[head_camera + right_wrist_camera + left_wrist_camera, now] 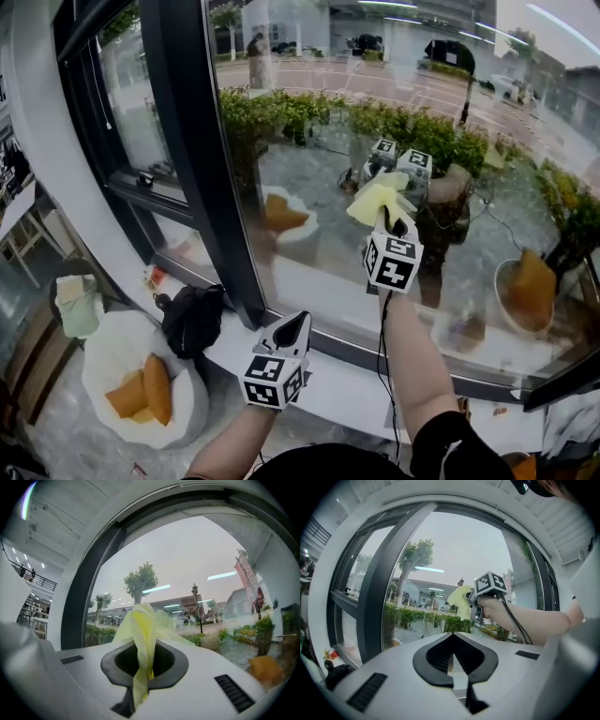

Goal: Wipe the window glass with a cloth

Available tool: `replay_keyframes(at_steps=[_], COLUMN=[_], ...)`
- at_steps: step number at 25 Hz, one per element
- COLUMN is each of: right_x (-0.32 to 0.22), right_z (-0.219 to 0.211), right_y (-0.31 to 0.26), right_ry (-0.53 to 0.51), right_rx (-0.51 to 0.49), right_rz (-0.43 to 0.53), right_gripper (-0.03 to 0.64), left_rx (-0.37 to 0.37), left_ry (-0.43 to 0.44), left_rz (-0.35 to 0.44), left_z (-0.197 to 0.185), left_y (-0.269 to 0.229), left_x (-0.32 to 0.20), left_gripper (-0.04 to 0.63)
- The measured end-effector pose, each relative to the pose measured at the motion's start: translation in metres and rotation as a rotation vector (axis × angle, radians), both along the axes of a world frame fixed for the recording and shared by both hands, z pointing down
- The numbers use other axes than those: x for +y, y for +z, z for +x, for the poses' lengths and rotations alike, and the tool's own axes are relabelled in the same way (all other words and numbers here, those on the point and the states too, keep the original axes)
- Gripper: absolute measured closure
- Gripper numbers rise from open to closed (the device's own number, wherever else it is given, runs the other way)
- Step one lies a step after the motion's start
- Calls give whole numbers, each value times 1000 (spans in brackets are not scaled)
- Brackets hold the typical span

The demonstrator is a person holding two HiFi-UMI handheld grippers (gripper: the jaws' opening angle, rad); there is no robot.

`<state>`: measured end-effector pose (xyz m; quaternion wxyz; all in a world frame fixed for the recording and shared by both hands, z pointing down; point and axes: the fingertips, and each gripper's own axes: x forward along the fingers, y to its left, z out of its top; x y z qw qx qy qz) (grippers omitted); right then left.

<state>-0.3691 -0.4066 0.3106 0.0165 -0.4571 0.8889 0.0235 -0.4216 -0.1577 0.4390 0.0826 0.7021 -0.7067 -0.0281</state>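
Observation:
A big window pane (394,141) in a dark frame fills the head view. My right gripper (382,217) is raised against the glass, shut on a yellow cloth (375,201) that bunches at its tip and touches the pane. In the right gripper view the yellow cloth (140,639) is pinched between the jaws, with the glass (187,569) just beyond. My left gripper (292,330) hangs lower, near the sill, shut with nothing in it. From the left gripper view, that left gripper (452,654) points at the window, and the right gripper with the cloth (460,602) shows ahead.
A thick dark mullion (202,159) stands left of the pane. On the white sill (328,380) lies a black bag (192,319). Below at the left is a white beanbag seat (112,370) with orange cushions (145,389).

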Motion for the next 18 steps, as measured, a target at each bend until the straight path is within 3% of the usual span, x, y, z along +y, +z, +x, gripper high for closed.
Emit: replay_keyframes(at_steps=[10,18], right_x=[7,26], right_z=[7,52], right_y=[-2,-21], right_ry=[-3,39], right_rx=[12,-21], right_rz=[3,40], right_gripper=[584,584], left_rx=[0,7], left_ry=[32,109], left_rz=[8,21], left_z=[8,35], left_y=[-1,-4], left_x=[-2,-7], left_gripper=[589,589])
